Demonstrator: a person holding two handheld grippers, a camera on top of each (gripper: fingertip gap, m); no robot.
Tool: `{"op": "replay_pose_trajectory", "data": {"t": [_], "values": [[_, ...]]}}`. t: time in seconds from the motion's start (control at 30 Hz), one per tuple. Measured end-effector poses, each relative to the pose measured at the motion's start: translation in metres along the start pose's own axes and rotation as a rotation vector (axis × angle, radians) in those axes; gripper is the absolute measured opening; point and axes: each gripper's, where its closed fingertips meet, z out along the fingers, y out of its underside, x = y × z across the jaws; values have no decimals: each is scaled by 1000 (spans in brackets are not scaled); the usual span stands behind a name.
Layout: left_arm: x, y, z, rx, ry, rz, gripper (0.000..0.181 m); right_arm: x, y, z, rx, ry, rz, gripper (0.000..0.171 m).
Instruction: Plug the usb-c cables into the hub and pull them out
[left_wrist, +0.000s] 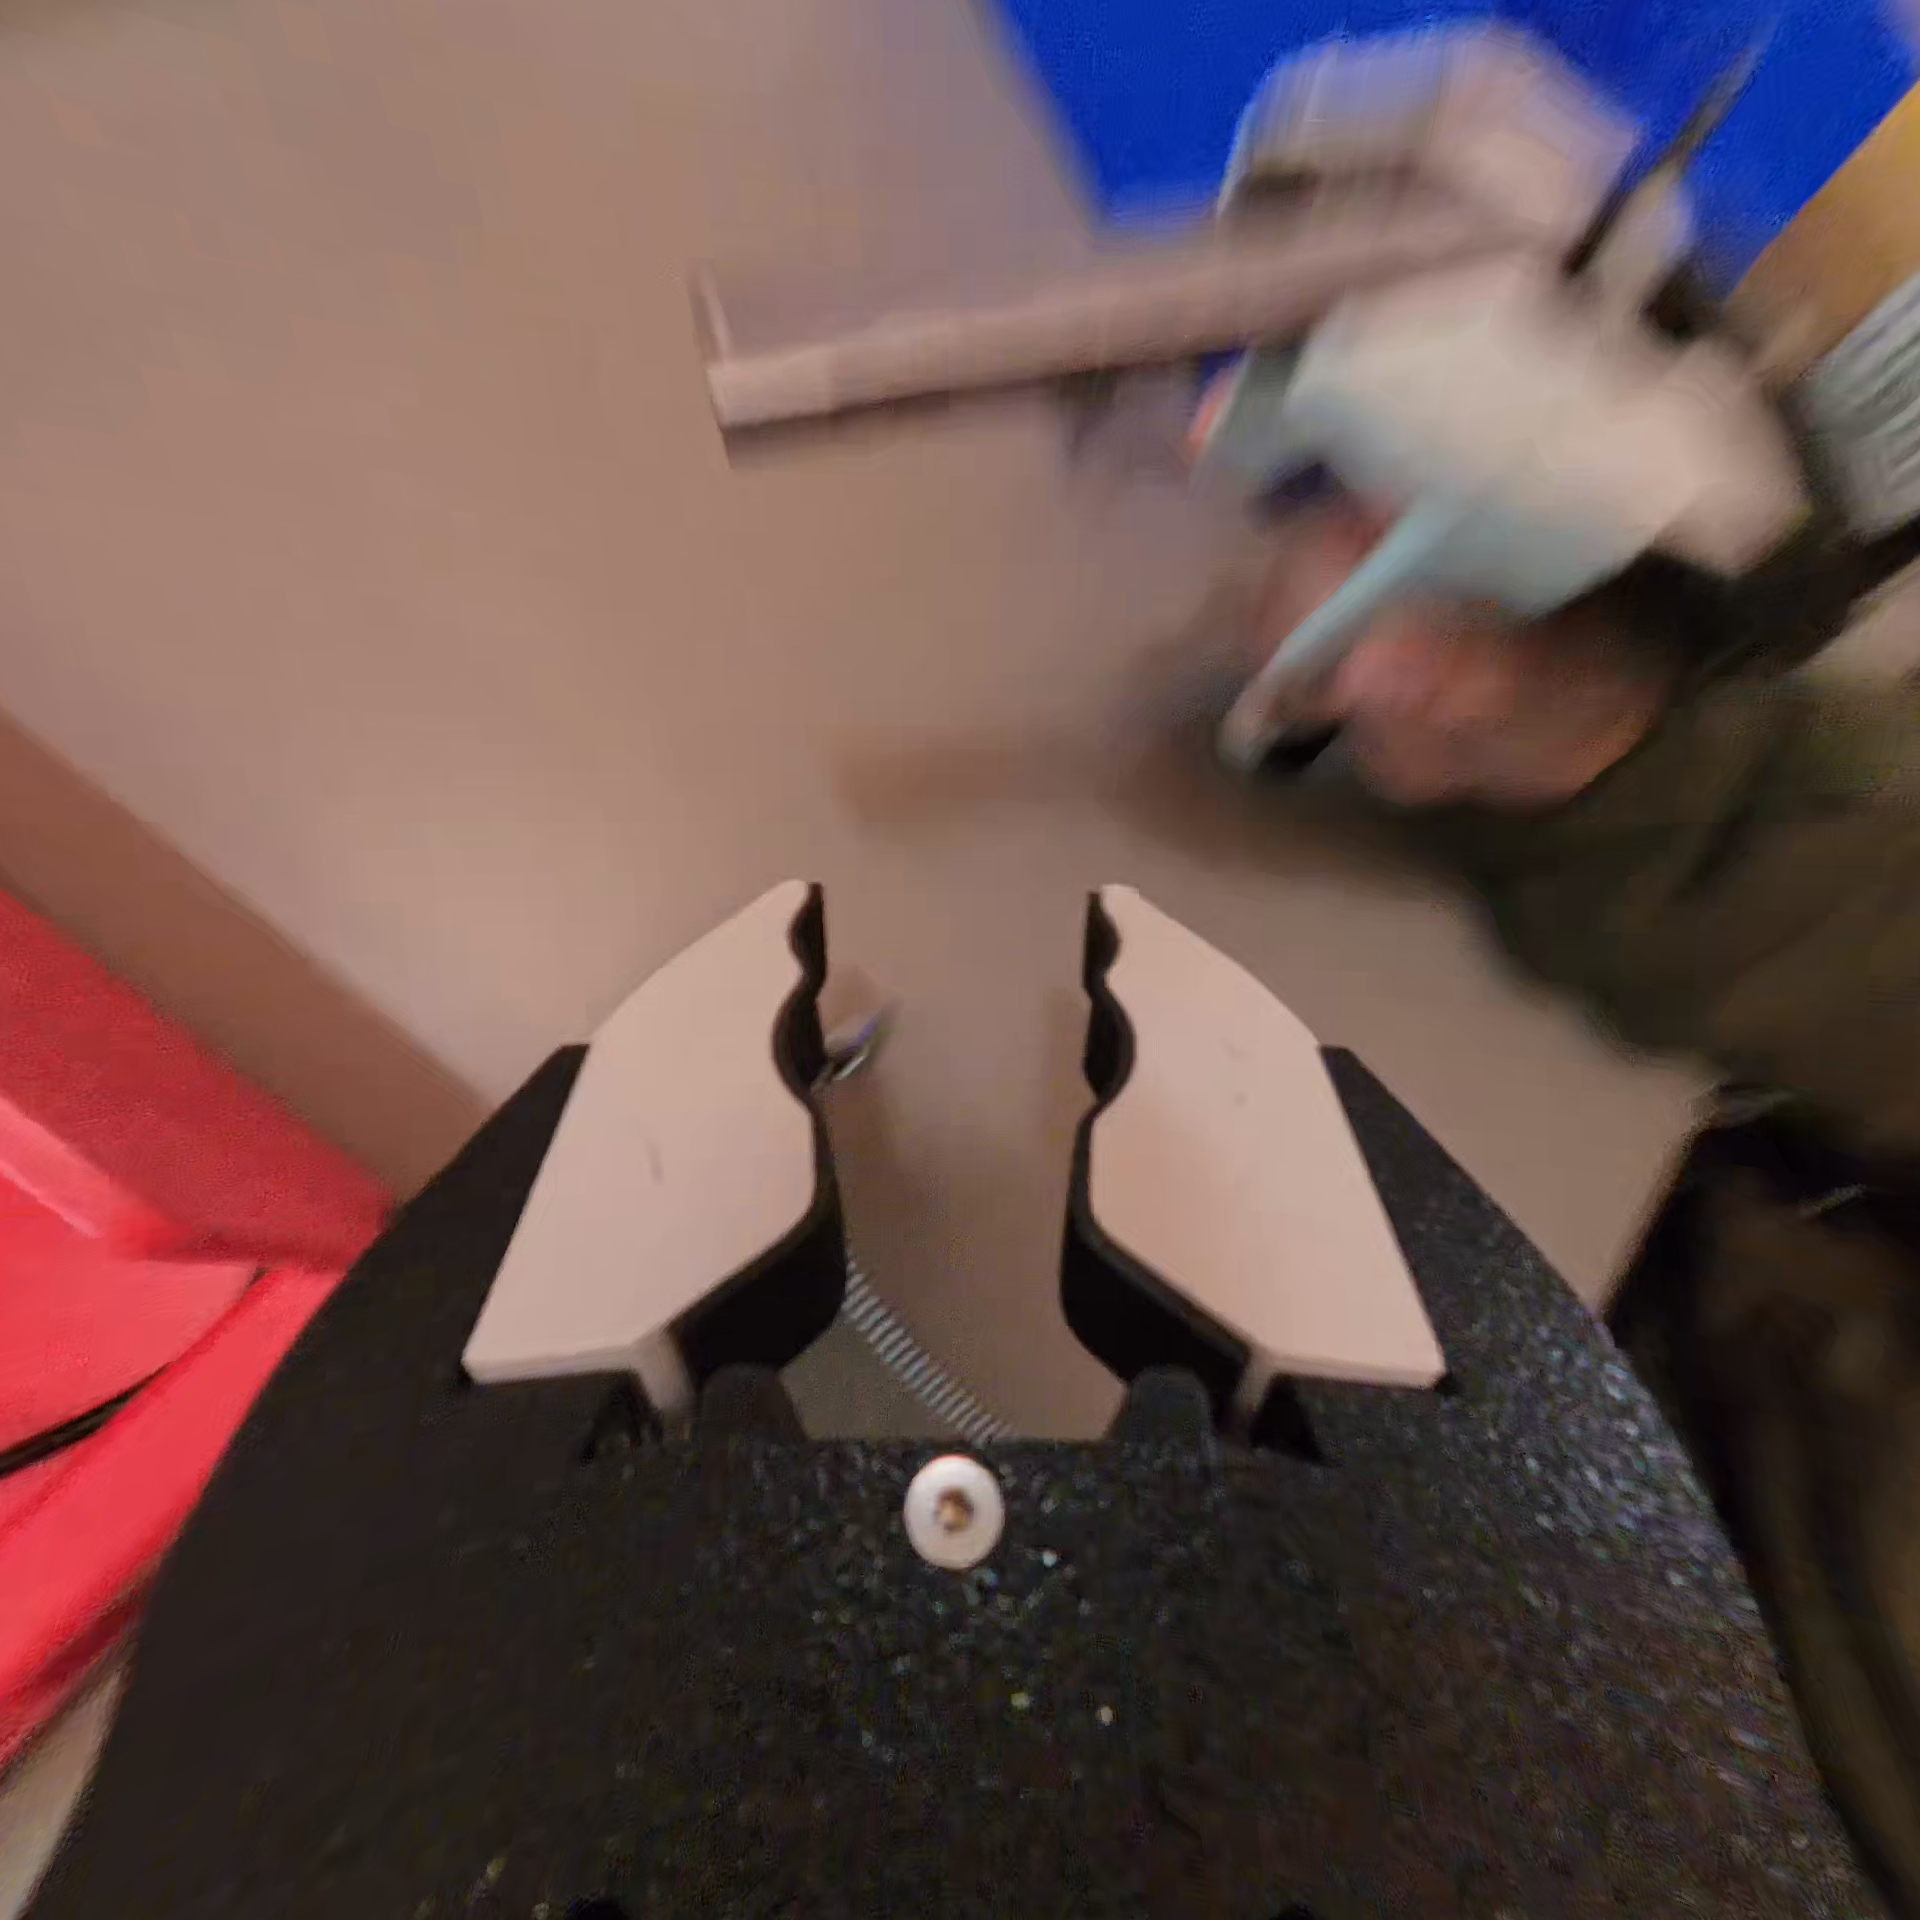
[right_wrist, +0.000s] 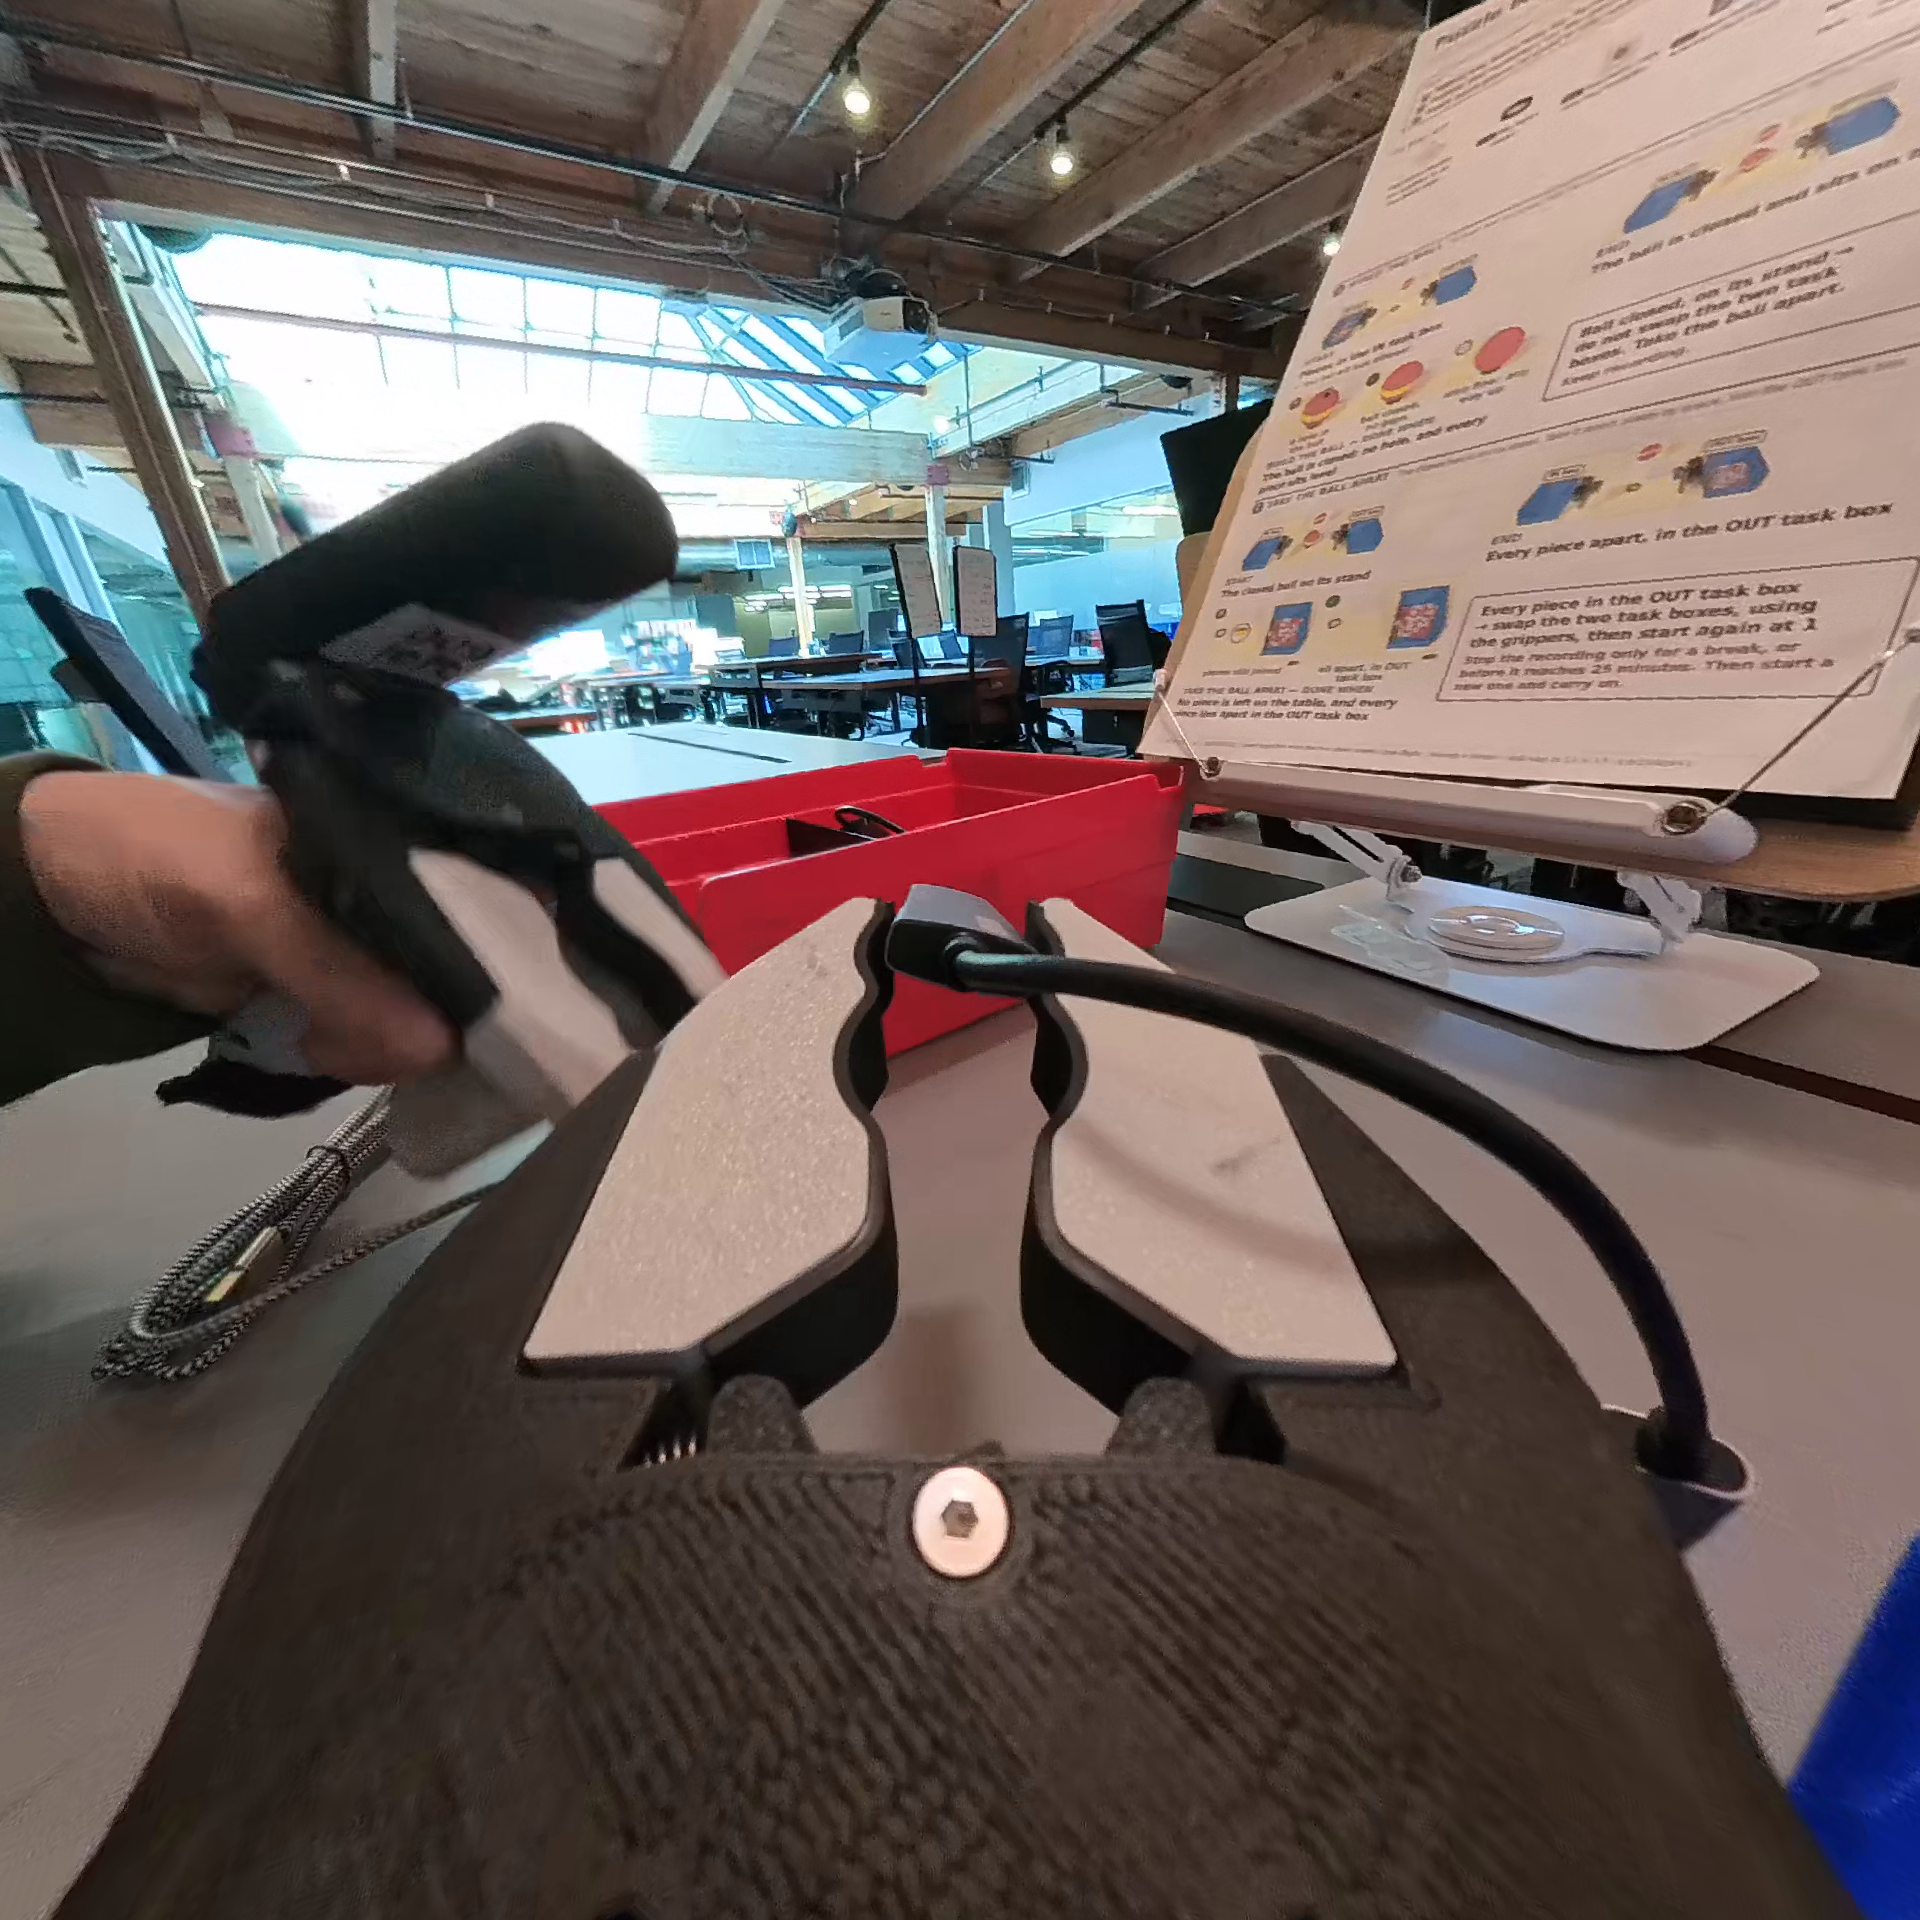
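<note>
Two grippers showed: the right gripper (right_wrist: 961, 920) pinched one smooth black cable (right_wrist: 1351, 1049) by its blocky plug, while the left gripper (left_wrist: 954, 904) stood spread and empty over the grey table (left_wrist: 416, 520), near one braided cable (right_wrist: 249, 1247) and one red plastic box (right_wrist: 935, 862).

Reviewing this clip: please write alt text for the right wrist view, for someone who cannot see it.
The right gripper pinches a black plug at its fingertips, its black cable looping off right. Behind sits a red plastic bin; at left a hand holds the blurred left gripper above a braided grey cable.
</note>
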Motion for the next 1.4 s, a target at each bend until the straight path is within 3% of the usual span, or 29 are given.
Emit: {"op": "replay_pose_trajectory", "data": {"t": [0.1,0.13,0.33,0.37,0.4,0.67,0.97,1.4], "values": [[20,-62,-25,437,303,-357,53,-5,-1,1,11,-24,-1,24],[20,-72,-29,514,381,-470,53,-7,-1,1,19,-35,-1,24],[30,-84,-16,585,634,-684,45,-22,-2,1,33,-103,-20,24],[29,-86,-16,618,642,-696,26,-23,-2,1,31,-101,-35,24],[28,-88,-17,655,635,-687,20,-25,-1,2,26,-107,-44,24],[31,-94,-30,779,608,-554,13,-28,2,4,3,-114,-58,24],[31,-92,-23,714,619,-567,11,-24,-1,4,23,-96,29,25],[34,-86,-29,512,622,-603,10,-34,1,6,22,-75,-156,26]]}}
